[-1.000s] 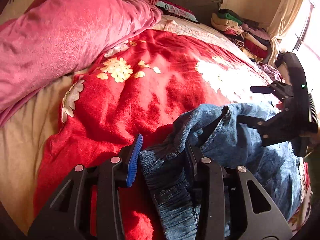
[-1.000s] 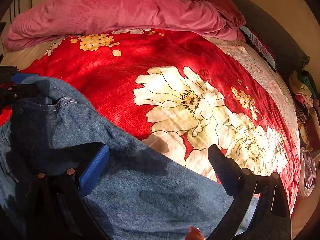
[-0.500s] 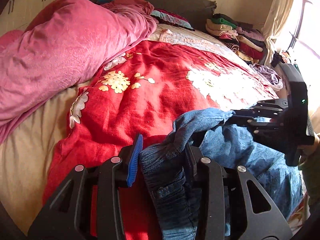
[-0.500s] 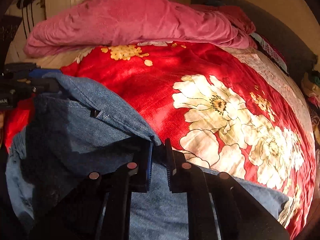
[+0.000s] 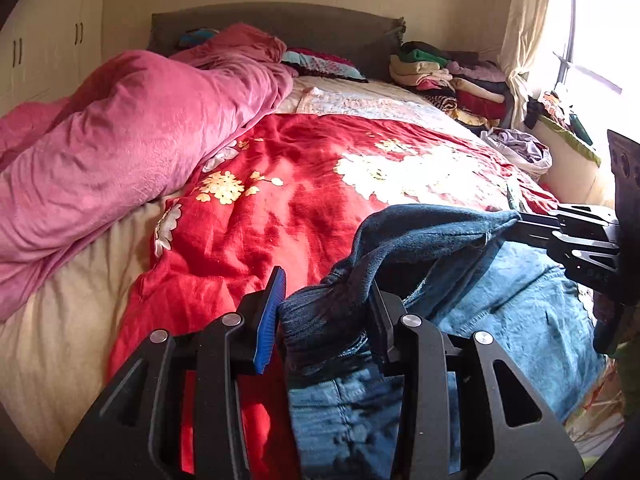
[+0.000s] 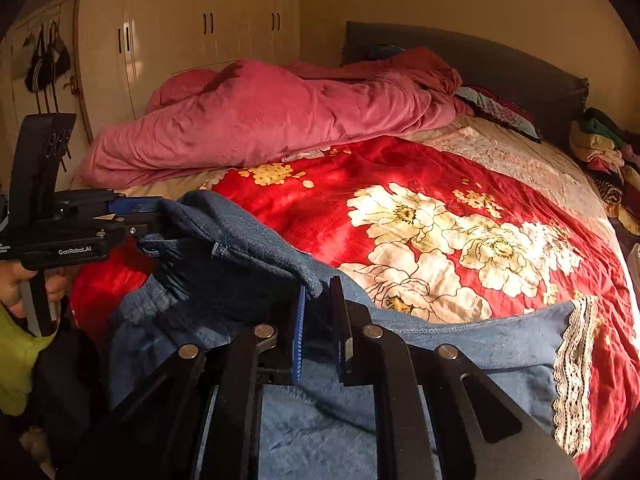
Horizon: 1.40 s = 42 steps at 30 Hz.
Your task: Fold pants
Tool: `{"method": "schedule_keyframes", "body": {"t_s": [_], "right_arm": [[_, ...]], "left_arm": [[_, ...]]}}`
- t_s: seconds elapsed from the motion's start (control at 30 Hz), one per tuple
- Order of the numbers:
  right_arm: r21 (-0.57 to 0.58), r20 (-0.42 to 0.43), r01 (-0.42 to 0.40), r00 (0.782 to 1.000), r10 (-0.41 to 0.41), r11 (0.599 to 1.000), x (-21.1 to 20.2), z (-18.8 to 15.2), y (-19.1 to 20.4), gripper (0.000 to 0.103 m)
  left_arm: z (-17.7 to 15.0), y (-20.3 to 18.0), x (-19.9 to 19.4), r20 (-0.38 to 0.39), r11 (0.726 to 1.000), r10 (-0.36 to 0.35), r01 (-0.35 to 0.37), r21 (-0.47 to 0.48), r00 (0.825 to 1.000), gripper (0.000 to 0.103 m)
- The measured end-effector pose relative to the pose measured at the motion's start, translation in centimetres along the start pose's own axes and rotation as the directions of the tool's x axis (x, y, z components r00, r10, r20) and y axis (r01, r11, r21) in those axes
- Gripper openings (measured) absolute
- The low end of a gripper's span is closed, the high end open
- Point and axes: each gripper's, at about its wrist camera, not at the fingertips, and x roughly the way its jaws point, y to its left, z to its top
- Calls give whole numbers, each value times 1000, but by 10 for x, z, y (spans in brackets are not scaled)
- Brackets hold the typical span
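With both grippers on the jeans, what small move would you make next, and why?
Probably carry the waistband forward over the legs. The left gripper and right gripper each pinch the jeans, the waist is raised off the red blanket, and the legs lie flat.

We note blue denim pants [image 6: 248, 248] with white lace hem trim [image 6: 576, 364], a red white-flowered blanket [image 5: 280, 208] and a pink duvet [image 5: 120, 136].

Left gripper [image 5: 326, 312] and right gripper [image 6: 320, 316] both clamp denim, pointing downward.
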Motion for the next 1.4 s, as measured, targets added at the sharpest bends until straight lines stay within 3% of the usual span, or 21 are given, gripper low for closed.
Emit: {"method": "schedule_keyframes", "body": {"t_s": [0.3, 0.73, 0.87, 1.03, 1.27, 1.4], "right_arm": [[2, -19, -58, 998, 58, 998, -50, -52, 35, 11], [-14, -141, -172, 976, 169, 985, -62, -113, 84, 11], [-11, -183, -204, 963, 199, 979, -54, -126, 95, 11], [-12, -204, -233, 953, 226, 972, -48, -135, 104, 11], [19, -233, -244, 942, 242, 970, -37, -141, 105, 11], [47, -244, -245, 937, 249, 968, -31, -147, 103, 11]], "left_arm": [[-36, -20, -43, 18, 1000, -17, 17, 24, 1000, 30], [-100, -21, -57, -120, 1000, 1, 1, 10, 993, 34], [-111, -18, -54, -168, 999, 45, -45, 4, 985, 45], [-119, -7, -65, -181, 998, 50, -57, -35, 982, 54], [-125, 5, -92, -184, 994, 68, -83, -77, 981, 54], [-114, -3, -106, -143, 995, 25, -38, -91, 989, 52]]}}
